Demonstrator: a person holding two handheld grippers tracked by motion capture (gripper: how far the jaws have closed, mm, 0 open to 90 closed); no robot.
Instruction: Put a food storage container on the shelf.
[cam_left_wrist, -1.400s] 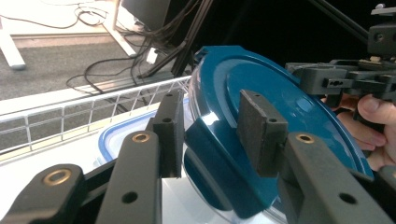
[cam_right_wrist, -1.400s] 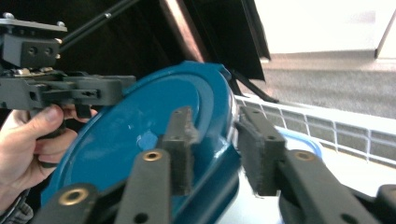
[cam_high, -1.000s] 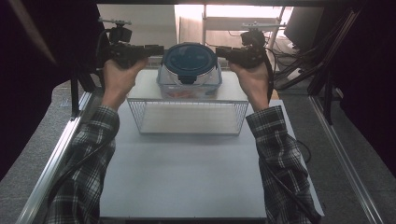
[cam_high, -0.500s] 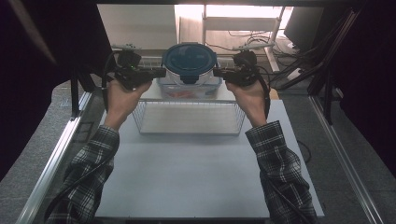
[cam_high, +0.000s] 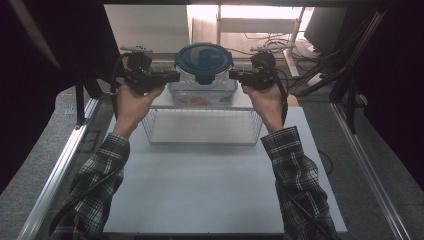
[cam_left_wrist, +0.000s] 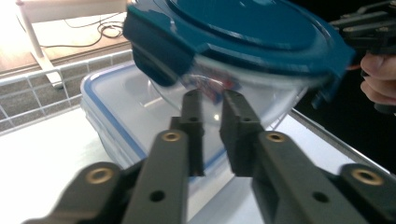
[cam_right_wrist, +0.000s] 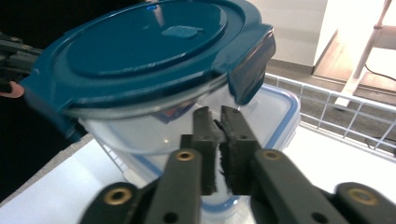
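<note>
A round glass container with a dark blue clip lid (cam_high: 204, 60) sits atop a flat clear box with a blue-edged lid (cam_high: 202, 97), inside a wire basket (cam_high: 150, 131). My left gripper (cam_high: 172, 76) points at its left side and my right gripper (cam_high: 235, 75) at its right. In the left gripper view my left gripper (cam_left_wrist: 212, 98) has just been opening; its tips stand a little apart under the lid's clip (cam_left_wrist: 154, 56), nothing between them. My right gripper (cam_right_wrist: 215, 114) has also just been opening, to a narrow slit, below the lid's other clip (cam_right_wrist: 247, 65).
The basket stands at the far end of a white tabletop (cam_high: 200, 190). Metal rails (cam_high: 60, 165) run along both sides, with dark curtains beyond. Cables and a stand lie on the floor behind the basket.
Both hands have sunk from the lid's level to beside the bowl, mostly in the first half second. The round container has kept its place.
</note>
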